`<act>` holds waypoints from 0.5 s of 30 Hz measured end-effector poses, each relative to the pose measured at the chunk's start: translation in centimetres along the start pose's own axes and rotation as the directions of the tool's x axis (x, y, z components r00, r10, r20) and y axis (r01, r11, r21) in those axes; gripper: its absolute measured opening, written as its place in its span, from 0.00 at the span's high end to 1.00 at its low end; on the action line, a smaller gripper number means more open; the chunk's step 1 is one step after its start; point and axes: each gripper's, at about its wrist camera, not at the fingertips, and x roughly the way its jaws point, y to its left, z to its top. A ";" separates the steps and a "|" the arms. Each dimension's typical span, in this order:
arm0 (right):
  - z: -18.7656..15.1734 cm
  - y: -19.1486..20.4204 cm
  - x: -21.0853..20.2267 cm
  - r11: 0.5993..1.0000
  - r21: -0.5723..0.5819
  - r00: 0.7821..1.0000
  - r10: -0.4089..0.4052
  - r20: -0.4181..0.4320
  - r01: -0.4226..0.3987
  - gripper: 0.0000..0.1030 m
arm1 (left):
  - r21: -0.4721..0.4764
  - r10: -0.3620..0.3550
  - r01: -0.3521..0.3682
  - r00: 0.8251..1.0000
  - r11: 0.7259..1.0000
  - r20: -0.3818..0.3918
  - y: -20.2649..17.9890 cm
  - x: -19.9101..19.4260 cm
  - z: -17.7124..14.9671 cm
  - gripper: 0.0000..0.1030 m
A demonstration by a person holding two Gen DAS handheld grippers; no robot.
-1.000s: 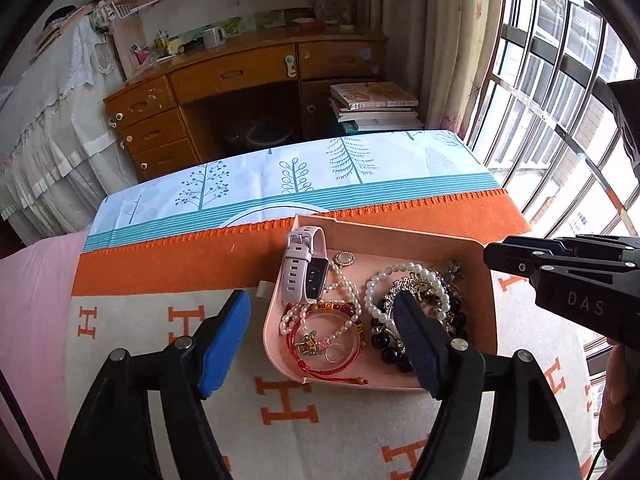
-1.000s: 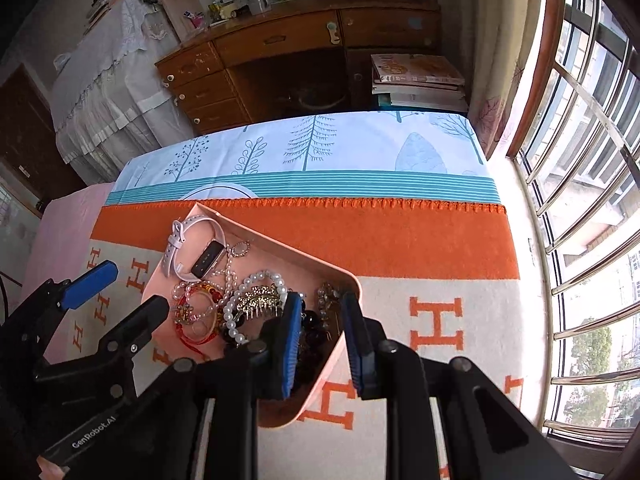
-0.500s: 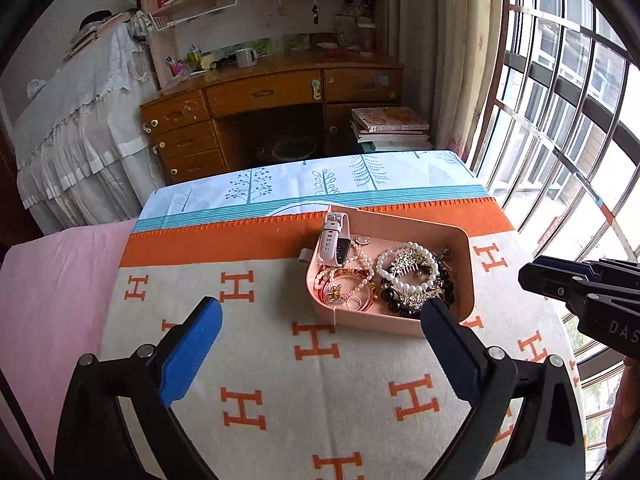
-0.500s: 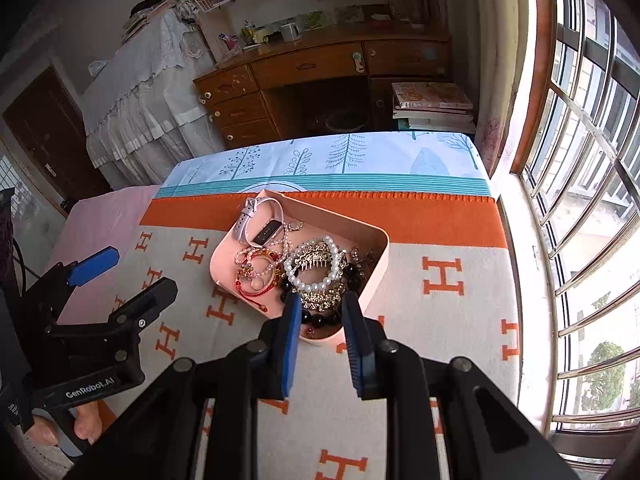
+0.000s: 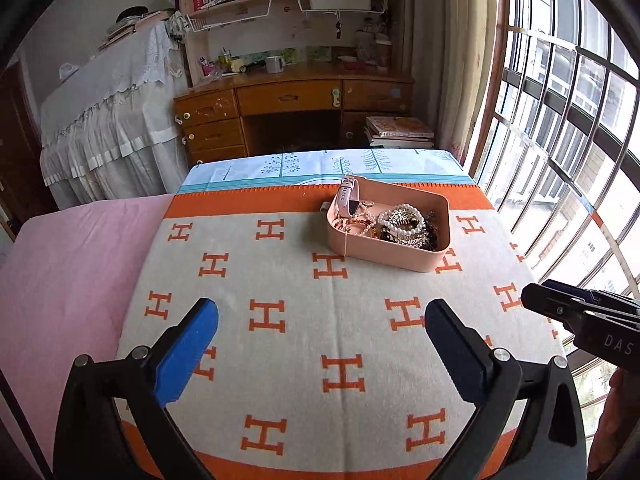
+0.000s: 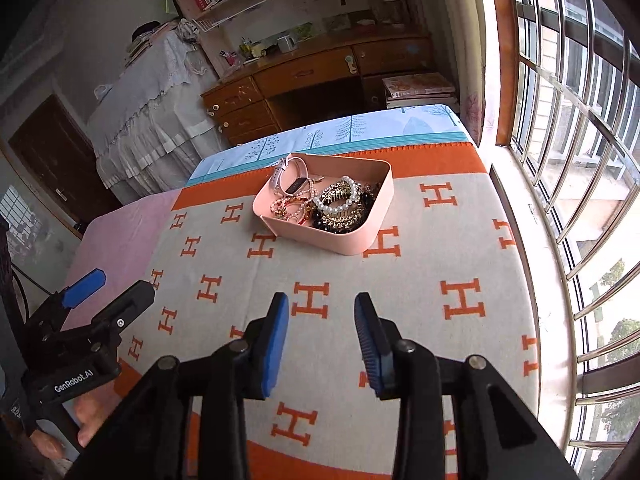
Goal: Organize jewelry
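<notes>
A pink tray (image 5: pixel 384 254) sits on the orange-and-cream H-pattern blanket (image 5: pixel 280 320), far from both grippers; it also shows in the right wrist view (image 6: pixel 332 242). It holds a pink smartwatch (image 5: pixel 346 200), pearl bracelets (image 5: pixel 400 220), a red bracelet, dark beads and a gold hair comb (image 6: pixel 340 198). My left gripper (image 5: pixel 320 344) is wide open and empty, near the blanket's front. My right gripper (image 6: pixel 322 336) is open and empty, also well back from the tray; it shows at the right edge of the left wrist view (image 5: pixel 580 312).
The blanket lies on a bed with a pink sheet (image 5: pixel 72 264) to the left. A barred window (image 5: pixel 568 120) runs along the right. A wooden desk (image 5: pixel 292 108), a book stack (image 5: pixel 400 132) and a white-draped cabinet (image 5: pixel 112 112) stand beyond the bed.
Both grippers have pulled back and up from the tray, which now looks small and distant. The right gripper's jaws have opened wider. The tray and jewelry have not moved.
</notes>
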 end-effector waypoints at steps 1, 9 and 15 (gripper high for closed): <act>-0.6 0.1 -0.4 1.000 0.003 1.000 -0.005 0.009 0.005 0.59 | 0.007 -0.004 0.004 1.000 1.000 0.005 -0.2 -0.8 -0.3 0.01; -3.6 2.3 -4.6 0.999 -0.028 0.996 -0.019 0.090 0.021 0.46 | 0.040 0.048 -0.049 0.999 0.998 0.022 -1.6 -4.4 -1.6 0.01; -4.6 3.4 -6.7 0.997 -0.058 0.987 -0.036 0.154 0.046 0.38 | 0.040 0.031 -0.032 0.999 0.999 0.032 -2.3 -6.0 -2.0 0.01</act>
